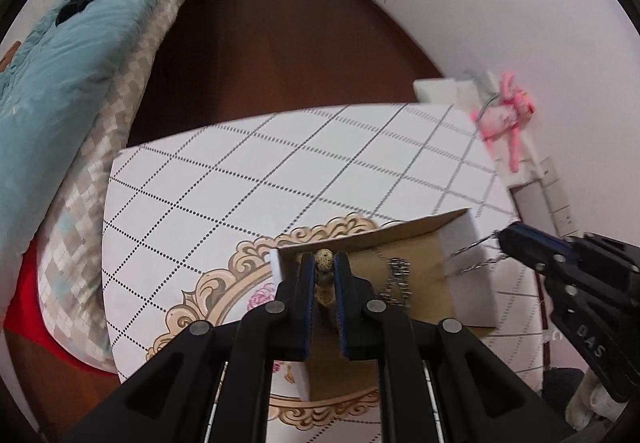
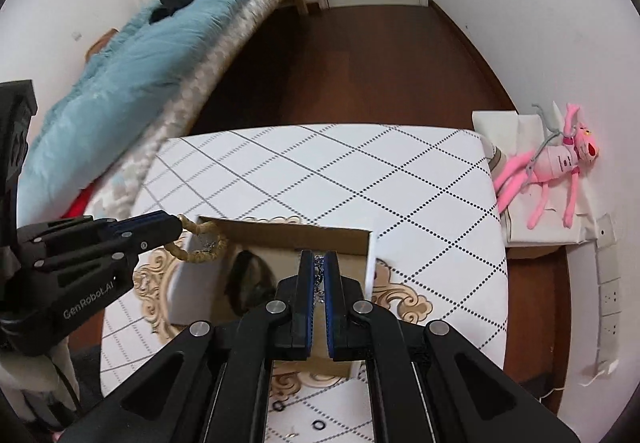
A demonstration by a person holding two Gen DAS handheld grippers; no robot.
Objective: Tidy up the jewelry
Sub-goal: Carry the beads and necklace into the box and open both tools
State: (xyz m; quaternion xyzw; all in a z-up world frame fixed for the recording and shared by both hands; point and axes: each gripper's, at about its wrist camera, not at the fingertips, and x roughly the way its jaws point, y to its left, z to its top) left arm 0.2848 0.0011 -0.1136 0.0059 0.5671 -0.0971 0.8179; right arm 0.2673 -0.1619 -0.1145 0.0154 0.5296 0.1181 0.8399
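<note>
An open cardboard box (image 1: 424, 263) with white outer walls sits on the table; it also shows in the right wrist view (image 2: 280, 243). My left gripper (image 1: 323, 261) is shut on a tan beaded bracelet (image 1: 324, 259) and holds it over the box's left corner; the bracelet loops from the left gripper (image 2: 178, 229) in the right wrist view (image 2: 200, 241). My right gripper (image 2: 319, 263) is shut on a silver chain (image 2: 319, 273) above the box; the chain (image 1: 472, 257) hangs from the right gripper (image 1: 502, 239) in the left wrist view. Another silver chain (image 1: 398, 277) lies inside the box.
The table (image 1: 248, 179) has a white cloth with dotted diamonds. Small black rings (image 2: 318, 424) lie near its front edge. A bed with a teal blanket (image 1: 60, 63) stands at the left. A pink plush toy (image 2: 556, 163) lies on a white shelf at the right.
</note>
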